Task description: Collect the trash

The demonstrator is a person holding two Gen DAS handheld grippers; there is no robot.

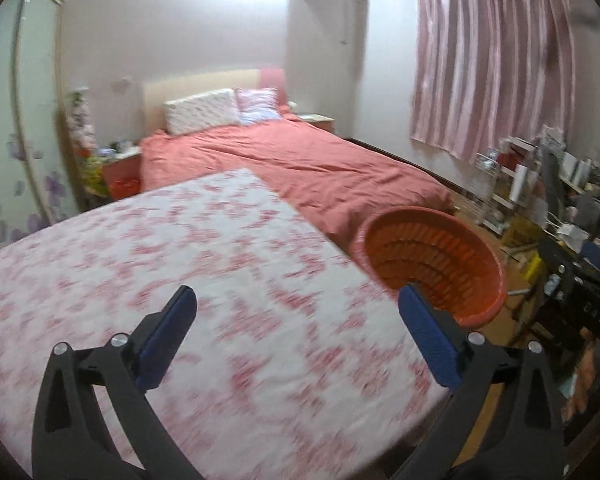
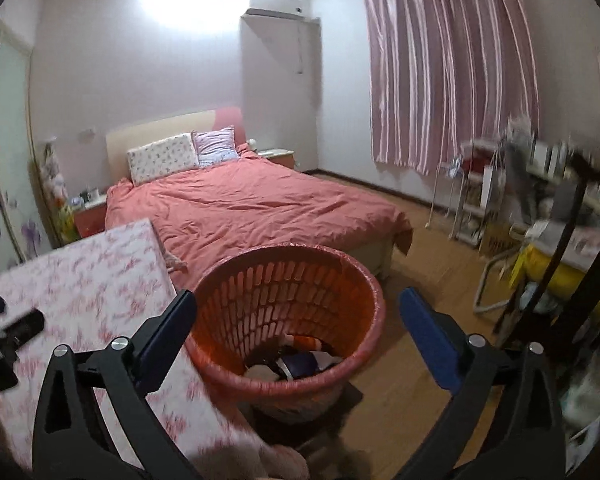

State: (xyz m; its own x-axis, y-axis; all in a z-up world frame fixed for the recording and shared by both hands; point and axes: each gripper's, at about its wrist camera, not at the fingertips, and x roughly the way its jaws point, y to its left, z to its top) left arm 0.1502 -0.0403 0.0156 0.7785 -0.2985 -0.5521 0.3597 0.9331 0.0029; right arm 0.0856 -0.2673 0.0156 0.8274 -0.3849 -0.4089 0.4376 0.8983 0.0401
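Left gripper [image 1: 296,308]: jaws spread wide, nothing between them, over the floral-covered worktop [image 1: 180,260].
Right gripper [image 2: 298,312]: jaws wide apart, empty, above the basket [image 2: 364,280].
Trash [image 2: 296,360]: a few crumpled wrappers at the bottom of the red basket, which stands on the floor beside the worktop.
Handling: probably light, soft, crushable; pinch a loose fold.
Worktop: no trash visible on it.
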